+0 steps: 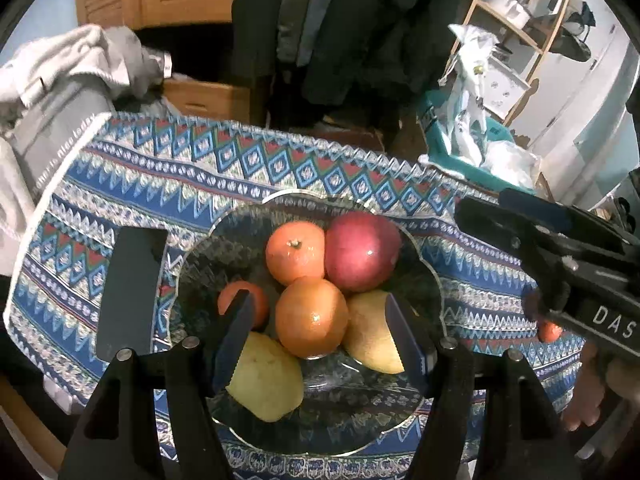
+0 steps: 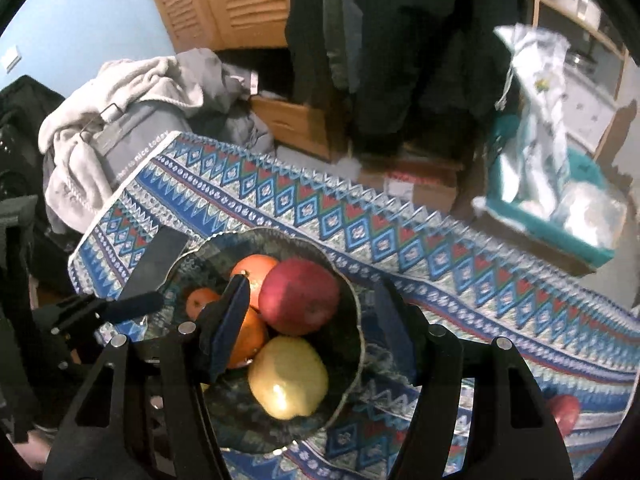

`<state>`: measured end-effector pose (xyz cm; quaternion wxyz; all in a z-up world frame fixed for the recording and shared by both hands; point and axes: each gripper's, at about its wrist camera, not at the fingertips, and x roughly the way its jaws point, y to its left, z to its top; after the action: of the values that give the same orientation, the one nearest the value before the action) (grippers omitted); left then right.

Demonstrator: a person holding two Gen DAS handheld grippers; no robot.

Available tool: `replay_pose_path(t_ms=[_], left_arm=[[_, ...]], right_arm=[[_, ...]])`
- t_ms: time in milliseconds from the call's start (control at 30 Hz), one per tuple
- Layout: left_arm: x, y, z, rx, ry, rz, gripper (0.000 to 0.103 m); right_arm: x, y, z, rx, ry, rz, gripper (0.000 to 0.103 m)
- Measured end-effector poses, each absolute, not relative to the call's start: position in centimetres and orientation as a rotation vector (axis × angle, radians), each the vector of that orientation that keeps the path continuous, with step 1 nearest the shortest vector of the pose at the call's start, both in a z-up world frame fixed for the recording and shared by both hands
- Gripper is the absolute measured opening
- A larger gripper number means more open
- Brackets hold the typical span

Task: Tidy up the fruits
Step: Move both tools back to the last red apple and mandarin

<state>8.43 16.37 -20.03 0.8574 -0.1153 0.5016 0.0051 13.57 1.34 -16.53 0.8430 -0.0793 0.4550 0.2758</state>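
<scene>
A scalloped glass bowl [image 1: 352, 404] sits on a blue patterned cloth [image 1: 168, 168]. It holds a red apple [image 1: 362, 250], two oranges [image 1: 296, 252] [image 1: 311, 322], a small tangerine [image 1: 256, 300] and two yellow fruits [image 1: 266, 380] [image 1: 370, 332]. My left gripper [image 1: 320, 340] hovers open over the bowl, nothing between its fingers. In the right wrist view, my right gripper [image 2: 314, 328] also hangs open and empty above the bowl [image 2: 352, 344], over the apple [image 2: 300, 296] and a yellow fruit [image 2: 288, 380]. A small red fruit [image 2: 566, 412] lies loose on the cloth at the right.
A dark flat rectangle [image 1: 132, 292] lies on the cloth left of the bowl. Grey clothes [image 2: 120, 92] are heaped behind the table's left end. A teal box with plastic bags [image 2: 560, 200] stands behind on the right, and dark garments [image 1: 360, 20] hang behind.
</scene>
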Motion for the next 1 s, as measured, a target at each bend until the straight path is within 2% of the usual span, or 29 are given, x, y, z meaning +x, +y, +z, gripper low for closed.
replay_pose_path(t_ms=[100, 700, 833, 1000], left_arm=[[7.9, 16.0, -18.6, -0.227, 1.024, 0.01, 0.077], [5.9, 10.5, -12.7, -0.107, 0.93, -0.021, 0.08], [5.5, 8.9, -11.6, -0.067, 0.905, -0.022, 0.081], [5.3, 6.9, -10.9, -0.04, 0.903, -0.039, 0.082]], right_arm=[[12.8, 0.6, -15.4, -0.18, 0.933, 0.566, 0.066], [9.2, -7.9, -9.7, -0.111, 0.834, 0.443, 0.071], [8.4, -9.9, -8.9, -0.116, 0.805, 0.4, 0.077], [7.4, -12.4, -8.3, -0.127, 0.781, 0.352, 0.078]])
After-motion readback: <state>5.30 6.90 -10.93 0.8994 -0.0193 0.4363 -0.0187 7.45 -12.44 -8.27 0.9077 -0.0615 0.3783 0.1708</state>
